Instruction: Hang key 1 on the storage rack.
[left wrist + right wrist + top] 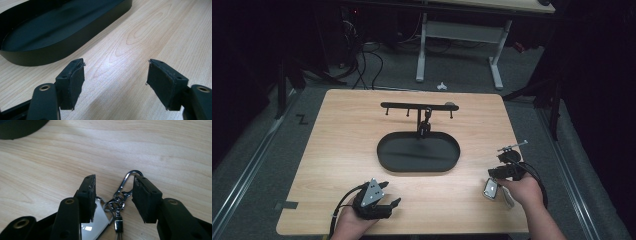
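Black rubber pads of the right gripper (113, 197) stand partly apart, straddling a keychain (120, 197) that lies flat on the wooden table (150, 150); the pads do not press on it, so nothing is held. Its silver carabiner clip (128, 180) pokes out past the jaw tips, a short chain and a shiny mirror-like tag (100, 220) trail back beneath them.

Outward, the left gripper (115, 75) rests low near the table's front edge, jaws wide with only bare wood between them, just beside the black oval tray (50, 32).

Judging by the layout, the work is hanging keychains on the black hook stand (418, 106) that rises from the tray's far side. One dark item (426, 125) already dangles there; this keychain is yet to be gripped, lifted and hooked.

From the high view comes the stand, its pegs and the hanging piece; from the right gripper view come the clip and chain in detail, which the high view blurs into a glint beside the right hand (524, 190).
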Demonstrator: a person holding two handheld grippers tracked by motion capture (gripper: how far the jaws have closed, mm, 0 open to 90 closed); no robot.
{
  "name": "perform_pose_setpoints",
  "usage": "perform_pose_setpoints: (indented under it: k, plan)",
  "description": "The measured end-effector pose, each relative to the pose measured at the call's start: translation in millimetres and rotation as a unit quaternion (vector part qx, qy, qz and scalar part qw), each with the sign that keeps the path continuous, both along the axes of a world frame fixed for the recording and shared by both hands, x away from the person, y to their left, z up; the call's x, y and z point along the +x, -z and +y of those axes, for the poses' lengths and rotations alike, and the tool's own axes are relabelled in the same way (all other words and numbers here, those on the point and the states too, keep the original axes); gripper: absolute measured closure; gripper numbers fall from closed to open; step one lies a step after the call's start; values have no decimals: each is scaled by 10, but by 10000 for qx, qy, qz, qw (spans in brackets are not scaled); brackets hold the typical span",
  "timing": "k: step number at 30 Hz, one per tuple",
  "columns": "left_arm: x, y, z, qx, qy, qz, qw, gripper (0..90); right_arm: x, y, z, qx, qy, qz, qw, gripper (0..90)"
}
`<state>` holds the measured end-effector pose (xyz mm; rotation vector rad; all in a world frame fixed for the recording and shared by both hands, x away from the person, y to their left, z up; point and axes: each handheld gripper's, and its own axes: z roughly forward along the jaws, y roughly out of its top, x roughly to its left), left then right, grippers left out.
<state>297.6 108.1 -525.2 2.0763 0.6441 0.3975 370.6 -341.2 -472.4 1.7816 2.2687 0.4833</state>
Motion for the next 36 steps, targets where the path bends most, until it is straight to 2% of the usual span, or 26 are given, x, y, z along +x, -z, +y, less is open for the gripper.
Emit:
perform_pose_setpoints:
  k: [5, 14, 20, 26, 27, 28, 33, 36]
  plan:
    - [0, 0, 1, 5, 5, -5, 10000, 304, 31, 72, -69, 114, 229, 59, 9997, 488]
    - [1, 0, 4, 2, 4, -10, 10000, 304, 70, 171, -85, 273, 501, 166, 9982, 479]
    - [-2, -2, 2, 7, 14, -11, 10000, 304, 43, 196, -96, 278, 573, 223, 9977, 492]
    - [-5, -3, -2, 14, 14, -17, 10000, 304, 31, 208, -86, 232, 525, 222, 9981, 550]
    - [-5, -2, -2, 14, 15, -19, 10000, 304, 28, 211, -83, 190, 497, 195, 9984, 594]
    - [-5, -2, -2, 14, 15, -19, 10000, 304, 28, 211, -83, 190, 497, 195, 9984, 594]
    - [-5, -3, -1, 15, 20, -15, 10000, 304, 12, 205, -40, 56, 372, 204, 9991, 736]
    - [-6, -5, 0, 14, 20, -17, 10000, 304, 13, 204, -13, 6, 266, 210, 9994, 752]
